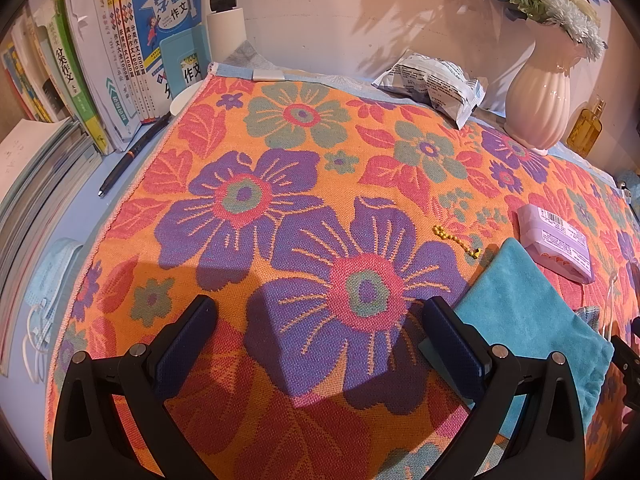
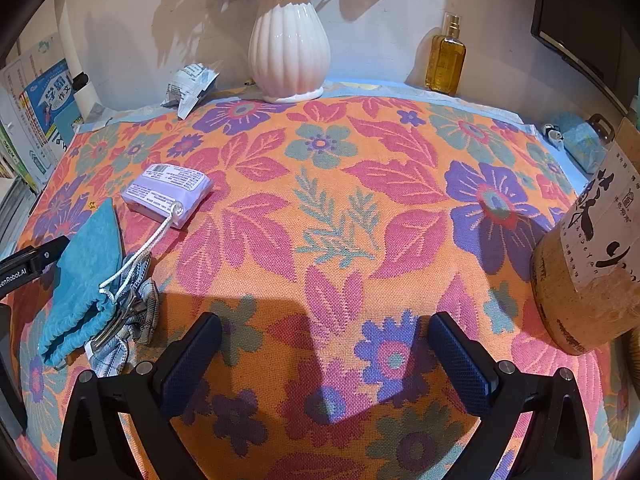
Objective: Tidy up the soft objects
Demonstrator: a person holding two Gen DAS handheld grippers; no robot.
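A teal drawstring pouch point(image 1: 532, 320) lies on the flowered cloth point(image 1: 280, 216), just right of my left gripper point(image 1: 320, 316), which is open and empty above the cloth. In the right wrist view the pouch point(image 2: 86, 276) is at the left, with a white cord and a checked fabric piece with a metal clip point(image 2: 132, 316) at its mouth. A lilac tissue pack point(image 2: 168, 192) lies beyond it, also seen in the left wrist view point(image 1: 556, 236). My right gripper point(image 2: 324, 332) is open and empty over the cloth point(image 2: 360, 220).
A pink ribbed vase point(image 2: 290, 44) with flowers, an amber bottle point(image 2: 446, 60) and a silver snack packet point(image 1: 432, 76) stand at the back. Books point(image 1: 120, 64), a pen point(image 1: 132, 156) and face masks point(image 1: 48, 280) are at the left. A brown labelled jar point(image 2: 592, 248) is at the right. A yellow bead chain point(image 1: 456, 240) lies near the pouch.
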